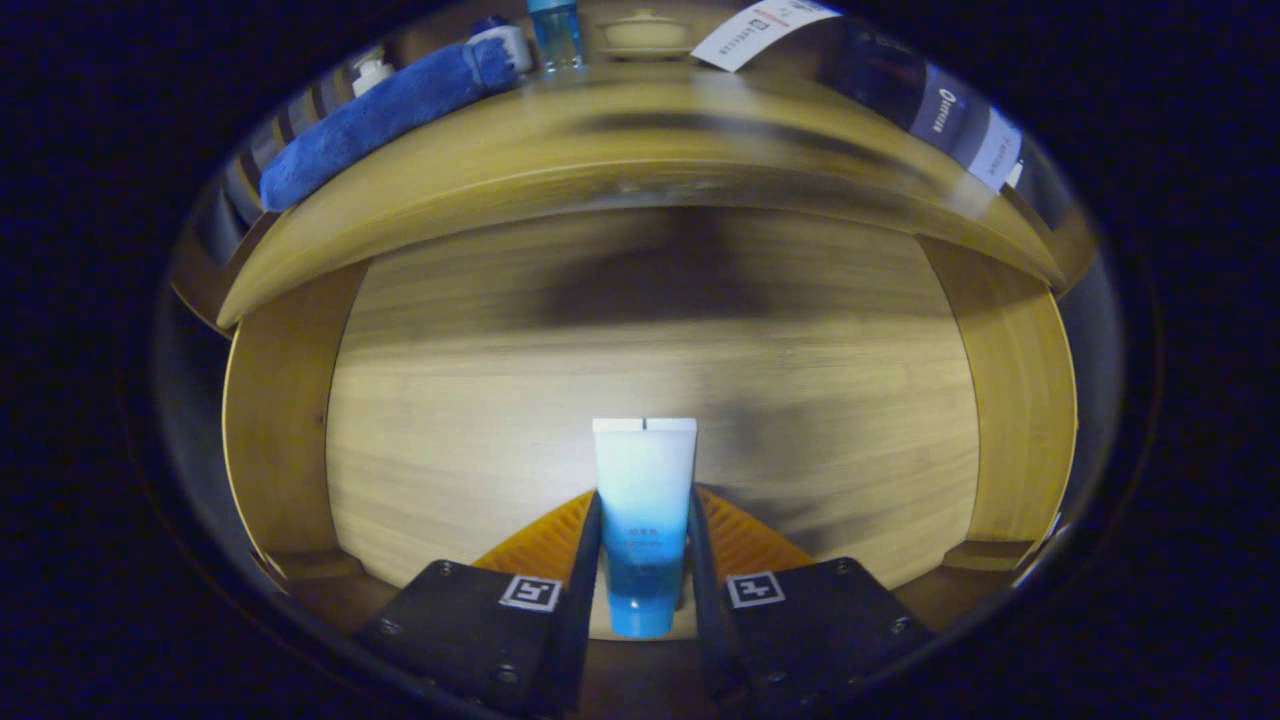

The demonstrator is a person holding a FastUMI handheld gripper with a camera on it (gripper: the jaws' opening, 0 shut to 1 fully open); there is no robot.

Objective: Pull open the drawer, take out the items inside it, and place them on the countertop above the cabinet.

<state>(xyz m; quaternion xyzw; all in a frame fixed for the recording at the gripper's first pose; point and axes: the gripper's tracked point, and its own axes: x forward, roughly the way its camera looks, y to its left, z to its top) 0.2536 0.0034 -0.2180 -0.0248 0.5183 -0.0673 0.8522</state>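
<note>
Item 1: we log 1 tube [645,500], white at its flat crimped end and shading to blue toward the cap end, held lengthwise between the 2 fingers of the gripper [645,545]. Both fingers press on its sides, so we record the jaws as clamped on the tube, with the crimped end reaching out past the fingertips.

Item 2: we log the open drawer [650,400], pale wood, its floor spread out beneath and beyond the tube, with 1 side wall on each flank. We cannot tell whether the tube touches the floor or hangs just above it.

Item 3: the countertop [640,130] runs across above the drawer, blurred. On it we count 1 rolled blue towel [385,110] toward the left, 1 clear blue bottle [555,35] beside the towel's far end, and 1 pale lidded dish [645,35] next to the bottle.
</note>
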